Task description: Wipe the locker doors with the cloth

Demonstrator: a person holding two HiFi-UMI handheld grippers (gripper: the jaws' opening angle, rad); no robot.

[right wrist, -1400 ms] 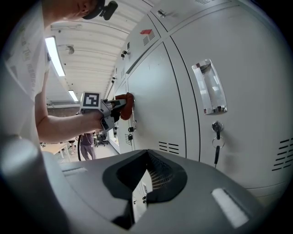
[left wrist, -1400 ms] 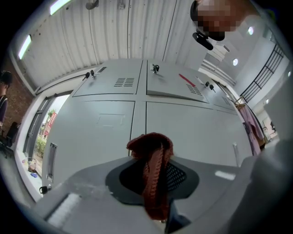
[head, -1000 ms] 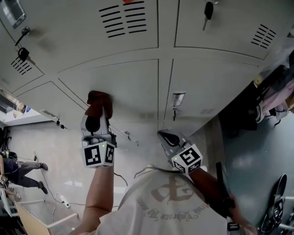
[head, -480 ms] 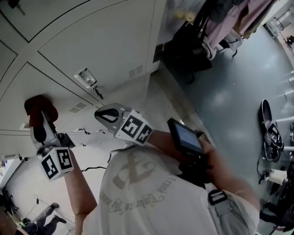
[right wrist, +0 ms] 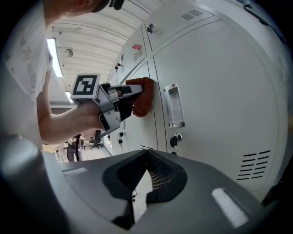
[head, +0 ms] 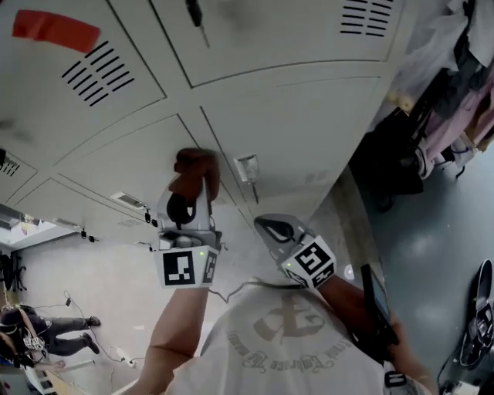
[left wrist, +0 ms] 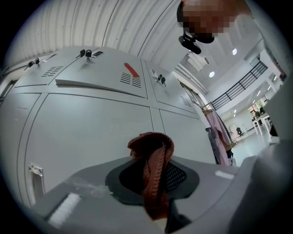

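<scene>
The left gripper (head: 189, 193) is clamping a bunched, red-brown knitted cloth (head: 194, 162) between its jaws and pressing it flat against a pale grey metal locker door (head: 123, 166), close to the seam with the neighbouring door. The right gripper (head: 270, 227) is hovering just beside the left one with its jaws closed together on nothing, its tips pointing at the neighbouring grey door (head: 293, 123) without touching it. Ahead of the right gripper a clear plastic label holder (right wrist: 174, 105) is sitting on that door over a small lock; no writing is showing in it. Above the left gripper a red rectangular sticker (head: 55, 31) is lying beside a block of vent slots, and no print on it is readable. A dark key (head: 194, 14) is hanging from a lock on a higher door. The lockers near both grippers are closed, hiding whatever is inside. The print on the person's pale shirt (head: 285, 332) is too distorted to read.
</scene>
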